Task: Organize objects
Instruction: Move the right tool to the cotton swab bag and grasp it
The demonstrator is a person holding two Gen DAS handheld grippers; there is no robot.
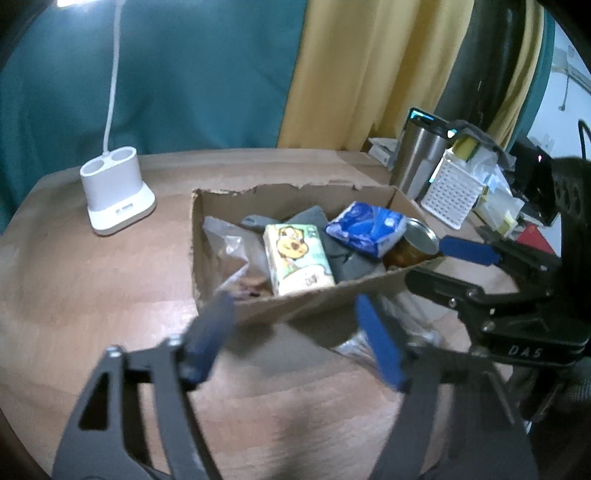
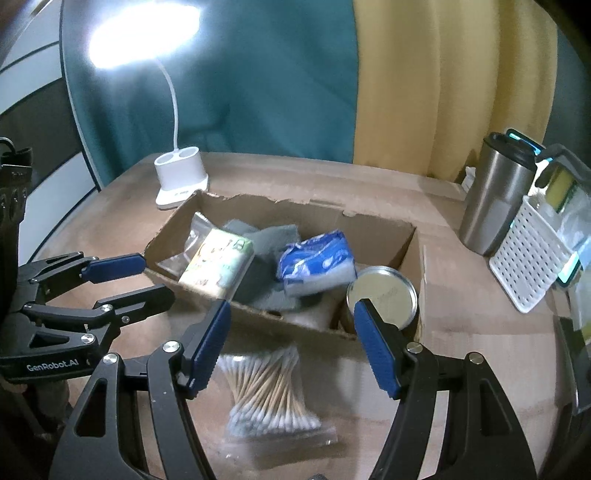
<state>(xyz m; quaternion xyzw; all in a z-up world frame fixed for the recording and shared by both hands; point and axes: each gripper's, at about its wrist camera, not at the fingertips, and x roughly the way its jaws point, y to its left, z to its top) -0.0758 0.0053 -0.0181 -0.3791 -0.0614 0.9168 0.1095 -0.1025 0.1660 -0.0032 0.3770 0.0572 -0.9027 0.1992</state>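
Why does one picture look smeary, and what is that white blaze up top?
Left wrist view: motion blur smears the left gripper and softens the cardboard box. Right wrist view: sharper, the cotton swabs read clearly; the blaze is the desk lamp overexposing. Both fisheye views bend the table edge.

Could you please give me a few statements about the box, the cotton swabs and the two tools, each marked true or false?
1. The bag of cotton swabs lies inside the cardboard box. False: it lies on the table in front of the box.
2. The right tool is open. True.
3. The left tool grips the blue packet. False: it is open and holds nothing.
4. A tin can stands in the box. True.
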